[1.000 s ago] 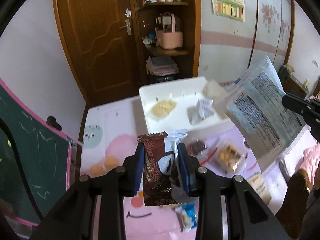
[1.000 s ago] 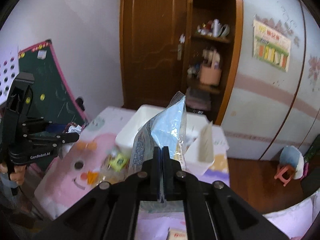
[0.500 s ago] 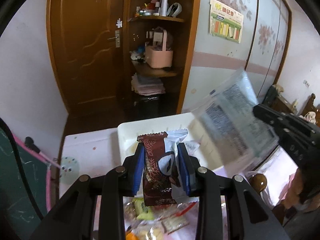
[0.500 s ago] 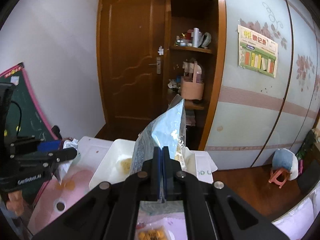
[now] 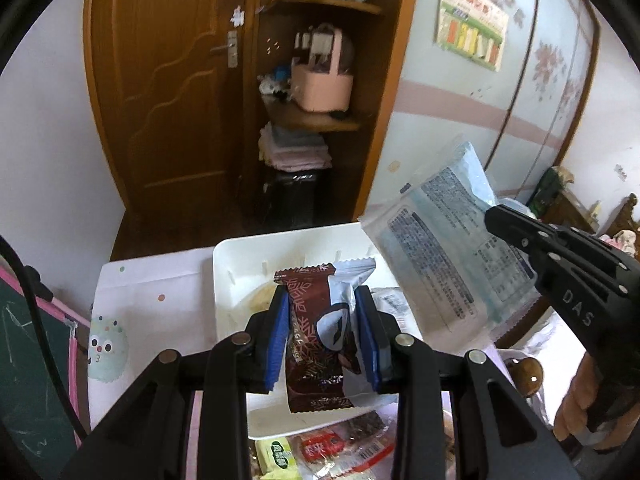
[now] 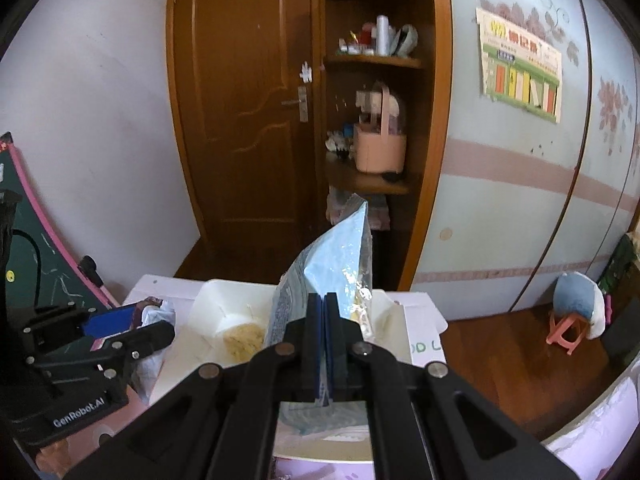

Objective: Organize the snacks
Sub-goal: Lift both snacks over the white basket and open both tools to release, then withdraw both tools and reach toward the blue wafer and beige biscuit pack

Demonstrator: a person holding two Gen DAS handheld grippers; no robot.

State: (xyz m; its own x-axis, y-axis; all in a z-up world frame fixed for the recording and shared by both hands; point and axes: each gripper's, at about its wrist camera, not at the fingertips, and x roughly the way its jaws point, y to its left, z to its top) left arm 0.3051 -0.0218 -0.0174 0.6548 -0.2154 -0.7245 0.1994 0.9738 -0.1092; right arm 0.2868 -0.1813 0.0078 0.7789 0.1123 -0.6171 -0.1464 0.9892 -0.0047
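A dark brown foil snack packet with a white snowflake pattern (image 5: 316,344), paired with a pale blue-and-white wrapper (image 5: 347,300), stands upright in the left gripper (image 5: 322,334), whose blue-padded jaws pinch it from both sides. It is held in the air above a white rectangular plastic tray (image 5: 232,276) that sits on a table with a pink cartoon-print cloth (image 5: 120,320). The print on the brown packet is too small to read.

To the right, the right gripper (image 6: 323,344) has its jaws pressed together on the lower edge of a large light blue plastic snack bag (image 6: 340,264), pinching it so that it rises edge-on in the right wrist view. In the left wrist view, the back of this bag (image 5: 444,248) shows dense blocks of small printed text, which is unreadable, and the bag hangs over the tray's right end. The right gripper's black body bears the letters "DAS" (image 5: 576,306); the left gripper's body reads "GenRobot.AI" (image 6: 80,414).

Inside the tray lies a yellowish crumbly snack (image 6: 244,338). In front of the tray, near the left gripper, lie loose small packets in yellow-green (image 5: 278,456) and red (image 5: 320,446).

Behind the table stand a brown wooden door (image 5: 168,92), open wooden shelves holding a pink basket (image 5: 322,88), and a colourful wall poster (image 5: 472,34). A green chalkboard with a pink frame (image 6: 36,256) leans at the left.
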